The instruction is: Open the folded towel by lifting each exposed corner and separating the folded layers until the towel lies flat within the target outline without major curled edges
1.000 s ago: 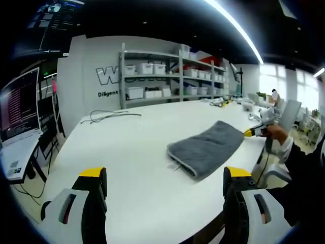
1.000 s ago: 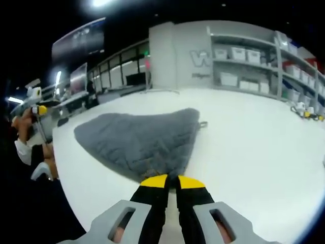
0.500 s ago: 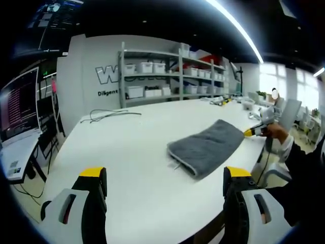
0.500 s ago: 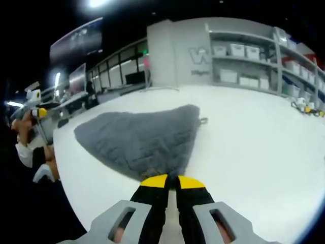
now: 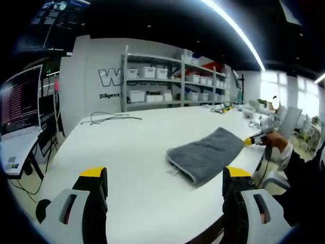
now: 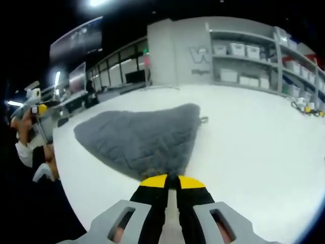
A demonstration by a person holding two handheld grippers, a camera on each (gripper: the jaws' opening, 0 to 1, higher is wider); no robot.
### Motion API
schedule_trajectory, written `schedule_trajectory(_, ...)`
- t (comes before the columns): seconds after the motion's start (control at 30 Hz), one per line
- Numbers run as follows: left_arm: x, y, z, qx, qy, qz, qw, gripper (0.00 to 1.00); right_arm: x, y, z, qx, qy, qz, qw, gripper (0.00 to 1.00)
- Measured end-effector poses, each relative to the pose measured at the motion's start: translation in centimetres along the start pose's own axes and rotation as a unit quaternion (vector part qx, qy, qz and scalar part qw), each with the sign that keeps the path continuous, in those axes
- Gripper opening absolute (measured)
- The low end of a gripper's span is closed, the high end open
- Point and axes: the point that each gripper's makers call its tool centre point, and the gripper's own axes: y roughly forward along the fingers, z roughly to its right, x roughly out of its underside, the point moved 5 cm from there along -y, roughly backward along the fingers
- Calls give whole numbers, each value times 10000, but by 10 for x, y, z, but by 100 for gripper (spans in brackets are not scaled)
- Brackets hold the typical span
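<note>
White bench (image 5: pixel 127 147) is spread under a folded grey towel (image 6: pixel 142 140), whose near corner is pinched by the closed jaws of the right gripper (image 6: pixel 171 182). Its length is seen running away from that grip, while the left gripper (image 5: pixel 162 178) is held wide open, empty and well apart.

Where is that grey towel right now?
The grey towel lies folded on the white table, its near corner pinched by the right gripper.

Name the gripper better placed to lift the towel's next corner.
Right. The right gripper is closed at the edge of the grey towel, while the left gripper is open, back from the towel over bare table.
</note>
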Motion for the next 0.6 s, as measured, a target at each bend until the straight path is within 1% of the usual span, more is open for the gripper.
schedule_trajectory(0.07, 0, 1, 1, 30, -72, 24, 10000, 92, 0, 0, 0, 2, -9, 0, 10000, 3)
schedule_trajectory(0.13, -2, 2, 5, 167, -298, 139, 9993, 92, 0, 0, 0, 2, -8, 1, 10000, 3)
schedule_trajectory(0.17, -3, 2, 6, 187, -321, 158, 9992, 91, 0, 0, 0, 4, -3, 1, 10000, 3)
schedule_trajectory(0.3, -1, 3, 8, 177, -260, 133, 9994, 91, -1, 1, 1, 10, 5, 4, 10000, 3)
schedule_trajectory(0.4, -1, 4, 9, 201, -268, 115, 9994, 88, -1, 1, 1, 9, 13, 9, 10000, 3)
schedule_trajectory(0.5, 0, 6, 14, 356, -350, 128, 9987, 84, -1, 1, 1, 6, 11, 8, 10000, 4)
schedule_trajectory(0.6, 1, 8, 16, 442, -340, 119, 9984, 80, -1, 1, 1, 6, 3, 5, 10000, 4)
